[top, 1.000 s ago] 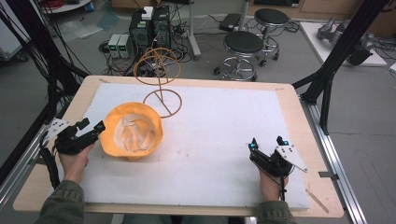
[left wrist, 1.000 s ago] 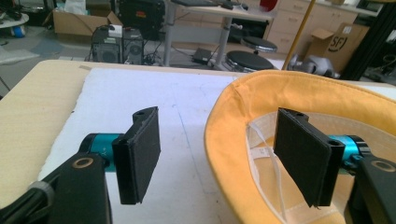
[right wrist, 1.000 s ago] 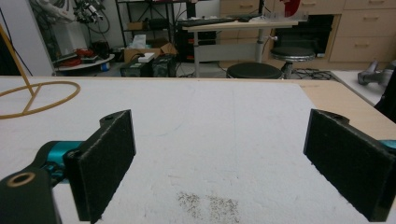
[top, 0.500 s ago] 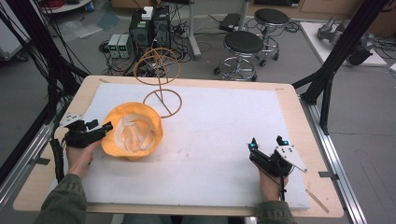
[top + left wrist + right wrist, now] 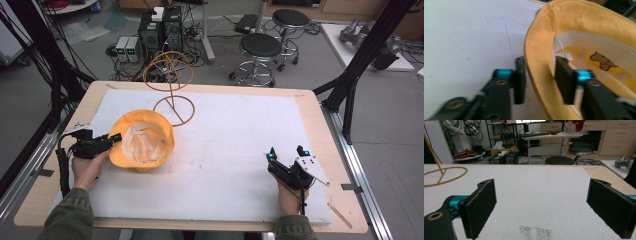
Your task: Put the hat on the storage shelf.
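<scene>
Where it lies upturned, yellow hat [image 5: 142,141] showing bear-print lining, left gripper [image 5: 539,80] jaws straddling its brim, right gripper [image 5: 544,207] jaws wide.

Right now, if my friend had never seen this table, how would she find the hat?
Start at the big white mat covering the wooden table. Look to its left half, just in front of the wire stand. The hat lies upside down there, bright orange-yellow and soft, with the left gripper straddling its brim.

Grey floor [image 5: 400,130], black stools [image 5: 261,46] (two), wooden drawers [image 5: 619,137]
</scene>
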A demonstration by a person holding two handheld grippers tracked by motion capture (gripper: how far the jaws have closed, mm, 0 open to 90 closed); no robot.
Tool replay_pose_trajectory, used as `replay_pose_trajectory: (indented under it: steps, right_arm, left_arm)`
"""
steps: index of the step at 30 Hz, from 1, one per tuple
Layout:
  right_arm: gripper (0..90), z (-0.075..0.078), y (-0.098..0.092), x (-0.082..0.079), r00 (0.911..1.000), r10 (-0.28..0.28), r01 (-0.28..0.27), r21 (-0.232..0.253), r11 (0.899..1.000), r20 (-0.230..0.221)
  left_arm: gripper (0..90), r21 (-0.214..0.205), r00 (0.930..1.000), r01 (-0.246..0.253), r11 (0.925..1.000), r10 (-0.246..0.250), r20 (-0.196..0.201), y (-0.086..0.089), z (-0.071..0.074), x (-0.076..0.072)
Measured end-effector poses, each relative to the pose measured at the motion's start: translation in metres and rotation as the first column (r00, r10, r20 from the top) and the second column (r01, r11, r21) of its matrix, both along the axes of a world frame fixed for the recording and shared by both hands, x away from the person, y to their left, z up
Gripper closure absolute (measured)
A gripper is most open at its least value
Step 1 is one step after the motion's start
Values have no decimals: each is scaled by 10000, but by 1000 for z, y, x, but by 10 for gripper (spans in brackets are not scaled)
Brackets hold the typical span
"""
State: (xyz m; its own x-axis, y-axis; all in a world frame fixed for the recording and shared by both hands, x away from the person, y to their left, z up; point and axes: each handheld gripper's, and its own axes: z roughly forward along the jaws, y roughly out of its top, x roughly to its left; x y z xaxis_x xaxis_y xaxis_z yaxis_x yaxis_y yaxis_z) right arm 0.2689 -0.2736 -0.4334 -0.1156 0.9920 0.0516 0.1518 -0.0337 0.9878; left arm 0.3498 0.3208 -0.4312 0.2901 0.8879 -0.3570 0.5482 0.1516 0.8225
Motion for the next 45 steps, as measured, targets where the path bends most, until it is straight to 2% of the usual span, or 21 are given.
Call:
replay_pose_trajectory:
  steps: [3,4,6,10,13,17,22,25,28,29,33,36,37,38,39,40,41,45]
  right_arm:
    - [79,0,0,0,10000,7,-7,-31,10000,4]
    - [79,0,0,0,10000,17,-17,0,10000,-18]
    - [79,0,0,0,10000,11,-11,-1,10000,-20]
    - [79,0,0,0,10000,37,-37,-38,10000,-28]
    - [79,0,1,-1,10000,49,-49,-5,10000,-29]
    - [79,0,0,0,10000,43,-43,-8,10000,-47]
    - [79,0,0,0,10000,51,-51,17,10000,-32]
    - [79,0,0,0,10000,82,-81,50,10000,-57]
    - [79,0,1,-1,9999,97,-96,125,9999,-87]
    - [79,0,1,-2,9999,106,-105,124,9999,-67]
    - [79,1,2,-4,9998,178,-178,166,9997,-30]
    - [79,1,2,-4,9998,196,-196,104,9998,-7]
    - [79,2,3,-5,9997,224,-224,56,9997,-6]
    - [79,2,3,-6,9997,240,-240,-22,9997,38]
    - [79,2,4,-6,9996,270,-270,-15,9996,42]
    - [79,2,4,-7,9996,290,-290,-46,9996,61]
    - [79,2,5,-7,9996,281,-281,-36,9996,50]
    - [79,2,4,-6,9996,294,-294,-22,9996,49]
  left_arm:
    - [817,-475,10000,49,9989,-45,73,3,1,-1]
    - [856,-456,9999,76,9989,-72,90,3,1,-1]
    - [863,-126,9998,67,9999,-64,206,1,2,-2]
    - [866,43,9988,31,10000,-33,494,-2,3,-4]
    - [866,434,9967,85,9990,-120,808,-4,5,-7]
    - [867,742,9938,99,9972,-180,1093,-6,8,-10]
    - [867,921,9848,-46,9957,-114,1731,-8,14,-14]
    - [867,1289,9773,-78,9916,-198,2108,-10,19,-16]
    - [867,1491,9619,-97,9888,-315,2714,-13,30,-20]
    - [867,1531,9526,-126,9881,-347,3023,-15,36,-21]
    - [867,1442,9234,-310,9891,-269,3829,-19,50,-24]
    - [867,1372,8958,-541,9891,-127,4443,-21,60,-26]
    - [867,1378,8898,-623,9885,-75,4563,-21,61,-26]
    - [867,1364,8783,-732,9879,-9,4781,-23,64,-26]
    - [867,1402,8722,-808,9868,19,4892,-23,66,-27]
    - [867,1473,8623,-949,9845,74,5063,-24,69,-27]
    - [867,1546,8496,-1124,9816,143,5272,-24,72,-28]
    - [868,1616,8174,-1639,9732,423,5745,-24,83,-28]
